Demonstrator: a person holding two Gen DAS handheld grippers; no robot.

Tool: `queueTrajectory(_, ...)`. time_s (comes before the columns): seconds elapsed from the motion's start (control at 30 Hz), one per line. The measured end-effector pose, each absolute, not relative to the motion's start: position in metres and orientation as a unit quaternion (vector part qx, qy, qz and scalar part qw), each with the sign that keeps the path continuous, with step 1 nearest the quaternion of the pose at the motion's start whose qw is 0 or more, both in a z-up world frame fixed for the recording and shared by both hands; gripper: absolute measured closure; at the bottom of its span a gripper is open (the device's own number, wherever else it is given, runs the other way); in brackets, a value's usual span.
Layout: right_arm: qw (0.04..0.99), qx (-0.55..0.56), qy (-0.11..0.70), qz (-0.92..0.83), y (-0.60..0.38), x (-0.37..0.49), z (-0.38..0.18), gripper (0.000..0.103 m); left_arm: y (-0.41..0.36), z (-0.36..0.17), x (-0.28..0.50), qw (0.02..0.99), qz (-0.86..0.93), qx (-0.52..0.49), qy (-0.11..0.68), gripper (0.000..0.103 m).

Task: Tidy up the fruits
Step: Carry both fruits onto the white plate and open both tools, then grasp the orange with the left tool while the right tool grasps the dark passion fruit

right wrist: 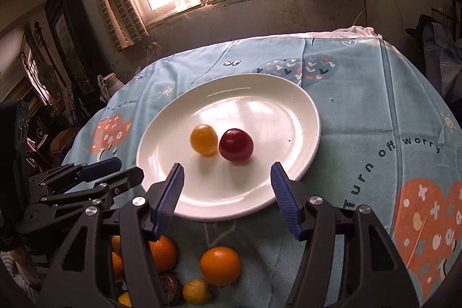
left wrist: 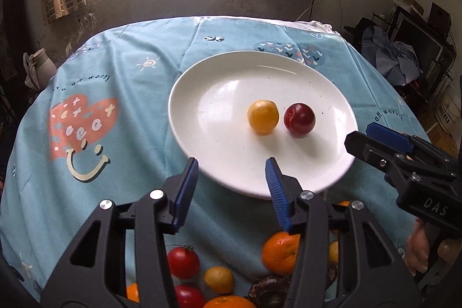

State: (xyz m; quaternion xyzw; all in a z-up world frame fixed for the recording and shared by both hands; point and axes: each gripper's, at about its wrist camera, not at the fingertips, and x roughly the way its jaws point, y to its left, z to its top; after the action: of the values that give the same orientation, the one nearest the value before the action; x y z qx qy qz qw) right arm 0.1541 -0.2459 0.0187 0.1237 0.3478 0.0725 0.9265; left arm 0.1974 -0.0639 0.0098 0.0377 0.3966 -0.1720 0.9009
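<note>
Hand-held gripper left (left wrist: 232,168) released, empty (right (right wrist: 228,173) likewise) | lower centre, over white plate (right wrist: 161,140) holding yellow fruit (right wrist: 203,139), red fruit (right wrist: 236,145) | next: grasp orange (right wrist: 220,266) on counter, bottom.

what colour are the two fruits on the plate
One yellow fruit and one dark red fruit, on the white plate; clearest in the left wrist view.

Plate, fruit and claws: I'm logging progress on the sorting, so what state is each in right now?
Plate: flat on the tablecloth, holding two fruits.
Yellow fruit: on the plate, free.
Red fruit: on the plate beside the yellow one, free.
Left claw: open, empty.
Right claw: open, empty.
Loose fruits: on the cloth, off the plate's near edge.
</note>
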Motion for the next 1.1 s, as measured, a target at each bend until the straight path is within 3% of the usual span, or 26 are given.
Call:
queueTrajectory(0.17,0.944,0.116,0.3,0.075,-0.242,0.1,0.042,0.038,-0.008,0.02,0.146,0.918,-0.127,0.018,0.375,0.053)
queueTrajectory(0.4,0.954,0.103,0.275,0.069,-0.234,0.035,0.036,0.036,0.029,-0.011,0.073,0.918,-0.095,0.055,0.38,0.046)
queueTrajectory(0.67,0.952,0.093,0.286,0.061,-0.232,0.015,0.019,0.033,0.025,-0.037,0.073,0.9,-0.107,0.067,0.417,0.046)
queueTrajectory(0.73,0.95,0.092,0.291,0.061,-0.231,0.017,0.018,0.033,0.025,-0.041,0.078,0.895,-0.115,0.058,0.428,0.048)
queueTrajectory(0.87,0.945,0.086,0.31,0.054,-0.229,0.022,0.012,0.033,0.031,-0.046,0.087,0.888,-0.117,0.037,0.443,0.06)
queueTrajectory(1.1,0.931,0.075,0.354,0.04,-0.228,0.03,-0.004,0.033,0.032,-0.044,0.086,0.891,-0.115,0.032,0.438,0.061)
